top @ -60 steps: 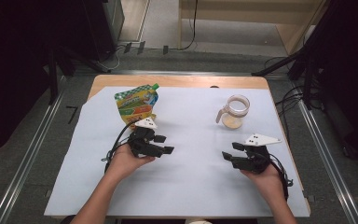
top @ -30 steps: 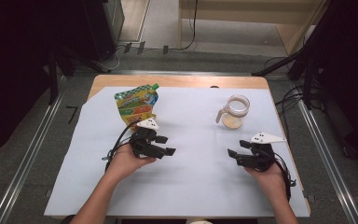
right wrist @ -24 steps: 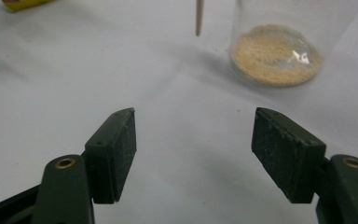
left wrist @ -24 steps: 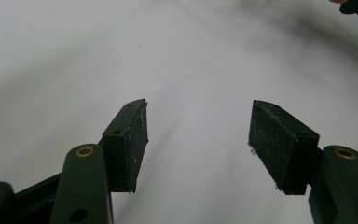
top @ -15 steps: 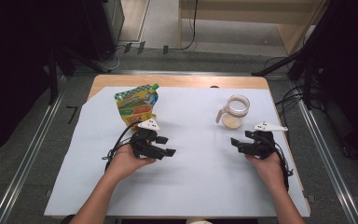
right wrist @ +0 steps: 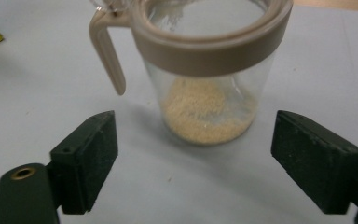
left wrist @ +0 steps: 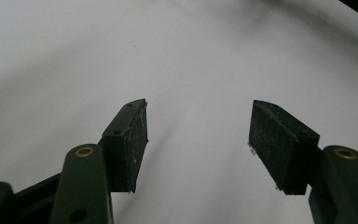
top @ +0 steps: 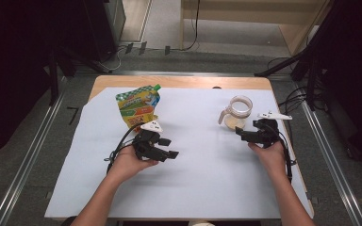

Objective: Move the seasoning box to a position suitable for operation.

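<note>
Since two seconds ago, my right gripper [top: 243, 134] has travelled up the white sheet [top: 202, 183] from its near right part to a spot just beside the glass jar [top: 238, 113], and its jaws have just been opening with nothing between them. They now stand wide, aimed at the jar but short of it; in the right gripper view the jar [right wrist: 209, 74] rises just past both black pads [right wrist: 93, 158], untouched, framed by the gap. It stands upright on the right half of the sheet, a clear glass with a tan plastic collar [right wrist: 214, 44] around its mouth and a tan handle [right wrist: 108, 58] hanging down one side. A low layer of pale yellow grains [right wrist: 207, 114] lies in its bottom.

My left gripper [top: 168, 147] sits where it was two seconds ago, on the left half of the sheet, jaws apart at a middling width and gripping nothing. In the left gripper view its two pads [left wrist: 133, 140] frame only bare white sheet [left wrist: 200, 93]. Just beyond that gripper, toward the far left of the sheet, a colourful pouch [top: 139, 106] lies flat, green at its top and yellow and orange lower down. Both of my forearms reach in from the near edge of the wooden table [top: 179, 82].
</note>
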